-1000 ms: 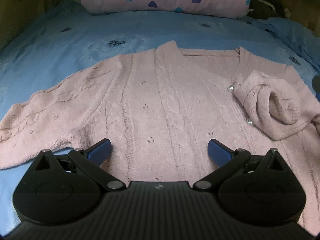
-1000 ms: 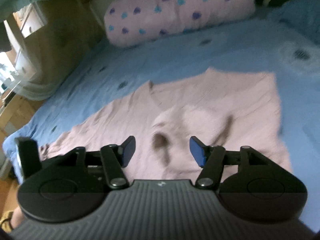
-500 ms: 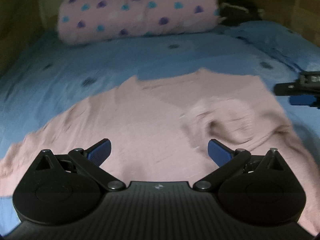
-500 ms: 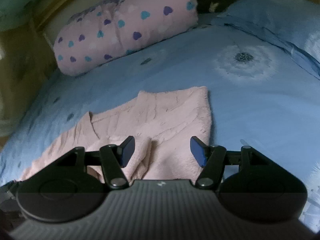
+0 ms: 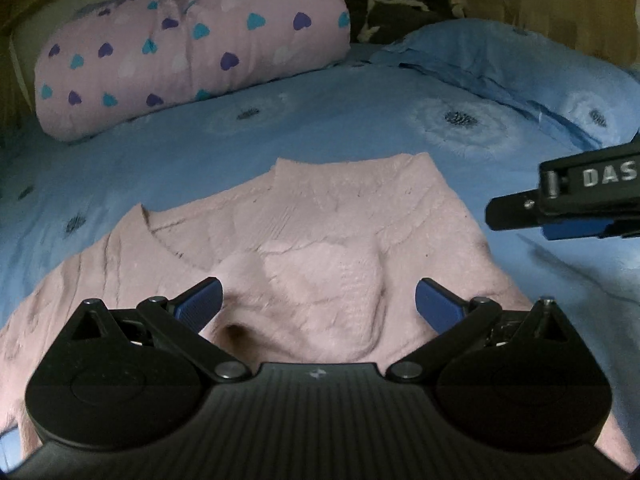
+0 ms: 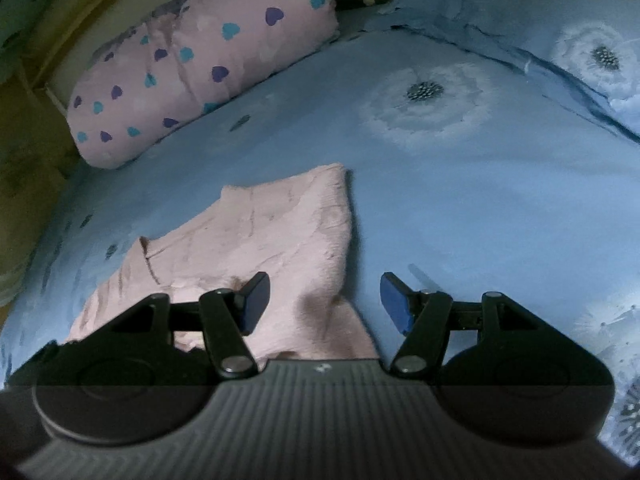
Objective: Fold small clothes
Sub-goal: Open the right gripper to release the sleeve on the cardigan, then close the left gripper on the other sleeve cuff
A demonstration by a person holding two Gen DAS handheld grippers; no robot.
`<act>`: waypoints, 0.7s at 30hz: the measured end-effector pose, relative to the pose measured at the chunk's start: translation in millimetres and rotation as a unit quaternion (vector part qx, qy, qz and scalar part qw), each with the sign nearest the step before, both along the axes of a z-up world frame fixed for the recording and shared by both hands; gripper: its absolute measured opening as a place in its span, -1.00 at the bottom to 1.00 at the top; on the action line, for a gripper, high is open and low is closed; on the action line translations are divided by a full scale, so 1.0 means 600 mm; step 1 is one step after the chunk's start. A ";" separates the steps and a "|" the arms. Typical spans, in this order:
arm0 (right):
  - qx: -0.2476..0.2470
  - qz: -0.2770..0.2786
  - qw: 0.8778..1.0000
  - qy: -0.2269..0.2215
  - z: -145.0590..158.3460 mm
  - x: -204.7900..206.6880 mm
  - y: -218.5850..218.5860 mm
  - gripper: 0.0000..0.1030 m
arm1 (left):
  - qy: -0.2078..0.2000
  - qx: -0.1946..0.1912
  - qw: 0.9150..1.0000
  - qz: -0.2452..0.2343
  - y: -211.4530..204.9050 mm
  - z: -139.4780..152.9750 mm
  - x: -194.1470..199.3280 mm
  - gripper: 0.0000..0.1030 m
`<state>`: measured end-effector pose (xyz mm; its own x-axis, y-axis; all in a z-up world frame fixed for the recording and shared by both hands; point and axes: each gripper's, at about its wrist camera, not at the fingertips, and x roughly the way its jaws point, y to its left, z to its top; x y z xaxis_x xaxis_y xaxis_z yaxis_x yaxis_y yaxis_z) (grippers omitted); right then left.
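Under the left wrist camera, the pink sweater (image 5: 320, 248) is lying flat on the blue bed (image 5: 320, 128), its folded sleeve sitting directly ahead of the left gripper (image 5: 318, 304), whose jaws are gaping with nothing between them. Off to the side, the right gripper (image 5: 560, 216) is hovering. From the right wrist, the right gripper (image 6: 324, 302), likewise spread and empty, is straddling the sweater's right edge (image 6: 344, 240), so it looks nearer that edge.

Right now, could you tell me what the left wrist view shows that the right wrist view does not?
Only the left wrist view shows the right gripper from outside, hovering over the sheet beside the sweater, and the sweater's left shoulder. Only the right wrist view shows the sheet right of the sweater's edge. Both show the pillow, the neckline, and open jaws on each view's own gripper, the left gripper included.
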<state>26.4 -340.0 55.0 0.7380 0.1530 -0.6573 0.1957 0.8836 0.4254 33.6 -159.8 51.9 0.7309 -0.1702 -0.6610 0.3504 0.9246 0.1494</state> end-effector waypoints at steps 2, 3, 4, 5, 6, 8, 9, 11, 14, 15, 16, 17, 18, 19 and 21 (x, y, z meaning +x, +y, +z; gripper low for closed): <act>-0.006 -0.001 1.000 0.000 0.001 0.000 -0.002 0.24 | 0.000 0.013 1.000 -0.001 -0.013 -0.012 0.013 1.00; -0.007 -0.001 1.000 0.000 0.001 0.000 -0.003 0.24 | -0.002 0.019 1.000 -0.001 -0.017 -0.016 0.016 1.00; -0.006 0.000 1.000 0.001 0.000 0.001 -0.003 0.24 | -0.006 0.025 1.000 0.000 -0.022 -0.020 0.019 1.00; -0.005 0.001 1.000 0.001 0.000 0.001 -0.002 0.24 | -0.011 0.030 0.999 0.000 -0.024 -0.024 0.021 1.00; -0.003 0.002 1.000 0.002 0.000 0.003 -0.001 0.24 | -0.014 0.036 0.999 -0.001 -0.027 -0.027 0.024 1.00; -0.003 0.005 1.000 0.004 0.001 0.007 0.002 0.24 | -0.014 0.042 0.999 -0.005 -0.030 -0.035 0.031 1.00; -0.005 0.007 1.000 0.004 0.002 0.008 0.003 0.24 | -0.013 0.044 0.999 -0.006 -0.031 -0.039 0.034 1.00; -0.007 0.010 1.000 0.004 0.002 0.009 0.007 0.24 | -0.013 0.049 0.999 -0.006 -0.031 -0.046 0.039 1.00; -0.012 0.016 1.000 0.007 0.001 0.012 0.012 0.24 | -0.017 0.057 0.998 0.001 -0.029 -0.056 0.044 1.00; -0.012 0.017 1.000 0.009 0.000 0.013 0.013 0.24 | -0.019 0.056 0.998 0.006 -0.027 -0.059 0.046 1.00; -0.010 0.019 1.000 0.010 -0.001 0.014 0.013 0.24 | -0.018 0.051 0.998 0.010 -0.023 -0.061 0.049 1.00; -0.009 0.020 1.000 0.011 -0.001 0.015 0.015 0.24 | -0.016 0.045 0.999 0.013 -0.020 -0.062 0.053 1.00; -0.009 0.020 1.000 0.011 -0.001 0.015 0.015 0.24 | -0.016 0.041 0.999 0.014 -0.016 -0.061 0.055 1.00; -0.010 0.021 1.000 0.012 -0.002 0.016 0.016 0.24 | -0.020 0.036 0.999 0.014 -0.012 -0.059 0.055 0.84; -0.012 0.022 1.000 0.014 -0.004 0.018 0.019 0.24 | -0.030 0.028 0.999 0.012 -0.005 -0.052 0.051 0.54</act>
<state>37.0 -328.8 52.8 0.7127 0.1686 -0.6809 0.1683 0.9012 0.3993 63.9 -162.6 20.9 0.7730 -0.1152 -0.6239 0.3167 0.9222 0.2221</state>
